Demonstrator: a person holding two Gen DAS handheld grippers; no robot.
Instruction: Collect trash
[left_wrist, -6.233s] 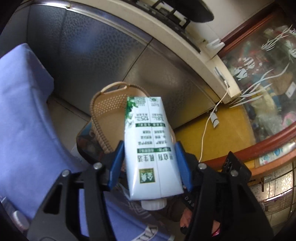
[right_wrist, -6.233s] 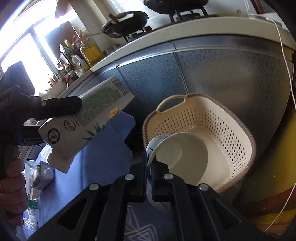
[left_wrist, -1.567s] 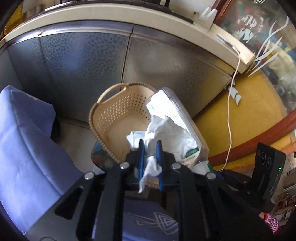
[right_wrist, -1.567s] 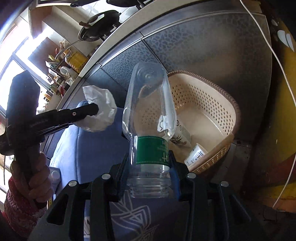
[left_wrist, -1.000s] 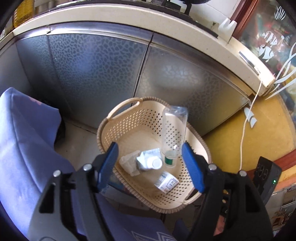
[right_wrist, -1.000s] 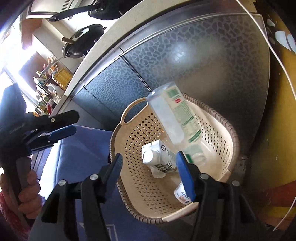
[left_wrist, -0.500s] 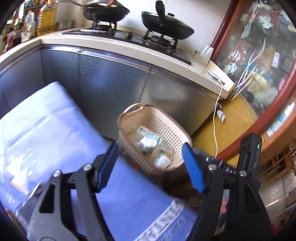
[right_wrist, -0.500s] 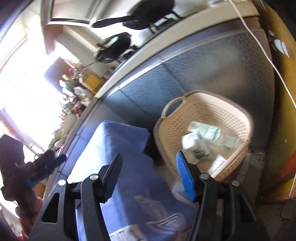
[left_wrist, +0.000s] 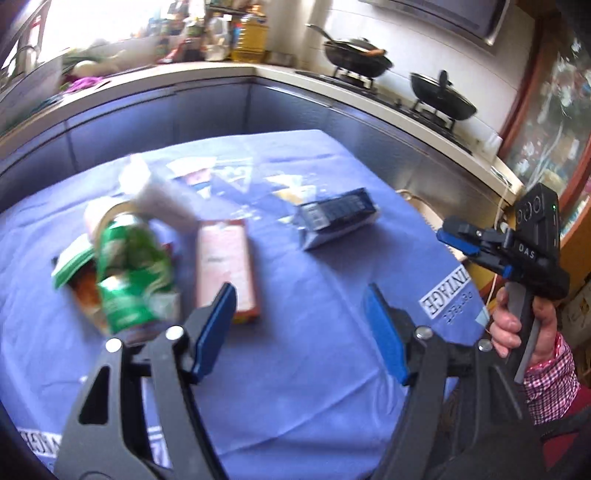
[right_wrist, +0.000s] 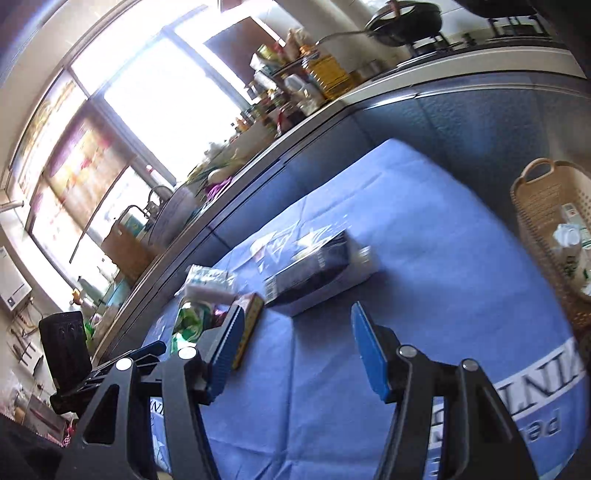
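Beige plastic marks what is done so far: the perforated basket (right_wrist: 543, 221) beside the table already holds a few pieces, a white carton or bottle among them, though blur keeps me from naming each. What is left lies on the blue tablecloth (left_wrist: 314, 295): a crumpled green wrapper (left_wrist: 129, 273) with a white tissue roll (left_wrist: 162, 199) touching its top, a pink flat box (left_wrist: 225, 266) just beside them, and a dark blue box (left_wrist: 338, 218) further toward the basket side. My left gripper (left_wrist: 299, 332) is spread wide with nothing between its blue pads, hanging over the cloth near the pink box. My right gripper (right_wrist: 295, 354) is likewise spread and empty, facing the dark blue box. By my reckoning the job is perhaps half finished, with at least four items to carry over.
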